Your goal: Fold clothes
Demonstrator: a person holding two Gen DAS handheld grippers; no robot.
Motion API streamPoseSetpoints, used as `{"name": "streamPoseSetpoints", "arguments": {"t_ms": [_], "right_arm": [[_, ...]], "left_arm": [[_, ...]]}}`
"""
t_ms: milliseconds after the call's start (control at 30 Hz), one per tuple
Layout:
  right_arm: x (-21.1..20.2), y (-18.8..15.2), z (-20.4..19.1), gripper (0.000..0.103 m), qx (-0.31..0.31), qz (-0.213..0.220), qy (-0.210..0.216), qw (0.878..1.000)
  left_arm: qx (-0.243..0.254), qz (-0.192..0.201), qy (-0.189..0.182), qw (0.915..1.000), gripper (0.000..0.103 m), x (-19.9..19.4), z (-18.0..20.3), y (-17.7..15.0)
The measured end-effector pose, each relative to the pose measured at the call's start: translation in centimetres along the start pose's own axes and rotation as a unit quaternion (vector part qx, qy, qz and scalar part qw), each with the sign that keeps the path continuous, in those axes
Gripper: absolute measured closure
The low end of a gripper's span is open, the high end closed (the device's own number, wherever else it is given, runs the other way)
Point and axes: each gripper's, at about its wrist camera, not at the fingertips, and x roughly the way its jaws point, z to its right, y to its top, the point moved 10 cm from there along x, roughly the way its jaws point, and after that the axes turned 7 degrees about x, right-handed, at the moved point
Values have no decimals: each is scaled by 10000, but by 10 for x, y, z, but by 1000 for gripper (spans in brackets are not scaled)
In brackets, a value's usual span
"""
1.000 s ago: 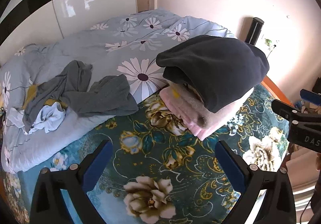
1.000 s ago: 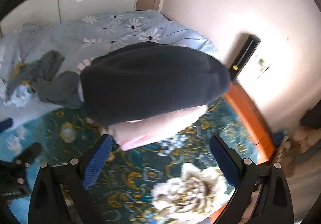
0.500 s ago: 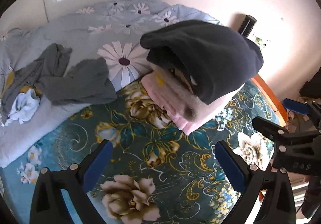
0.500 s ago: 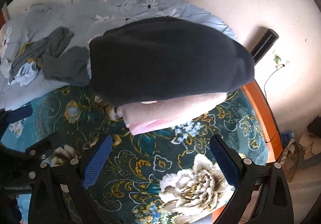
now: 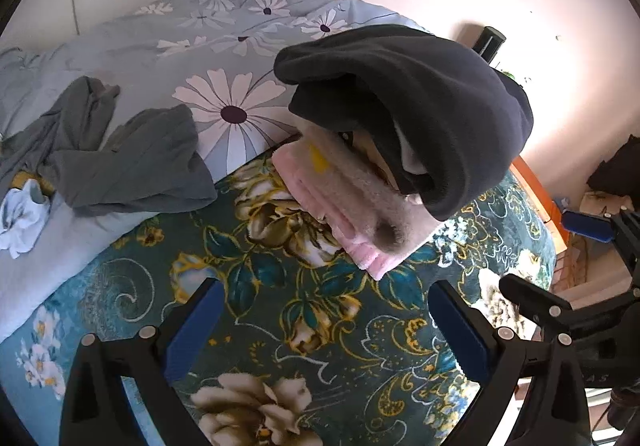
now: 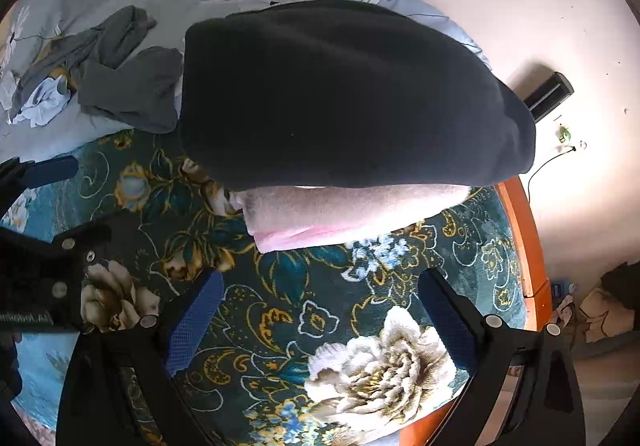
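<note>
With both your left gripper (image 5: 322,320) and right gripper (image 6: 320,310) spread wide and empty, watch the dark garment (image 6: 352,94) overhanging the pink folded stack (image 5: 344,214): a nudge could slide it off.

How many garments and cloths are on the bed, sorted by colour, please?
Black garment, top of the stack: 1
Beige folded cloth: 1
Pink folded cloth: 1
Grey garment, unfolded: 1
White cloth, crumpled: 1
Total: 5, though the stack may hide more.

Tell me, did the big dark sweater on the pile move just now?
No. The dark sweater sits on the pink folded clothes beside the daisy quilt exactly as before; only the cameras shifted.
</note>
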Motion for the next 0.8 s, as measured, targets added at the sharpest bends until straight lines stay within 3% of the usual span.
{"name": "streamPoseSetpoints", "arguments": {"t_ms": [367, 800], "right_arm": [[24, -12, -10, 5, -213, -413, -97, 9989], [38, -19, -3, 5, -229, -659, -318, 9971]], "left_arm": [[403, -260, -326, 9983, 0, 33, 7, -2], [378, -492, -486, 9969, 0, 53, 9, -12]]}}
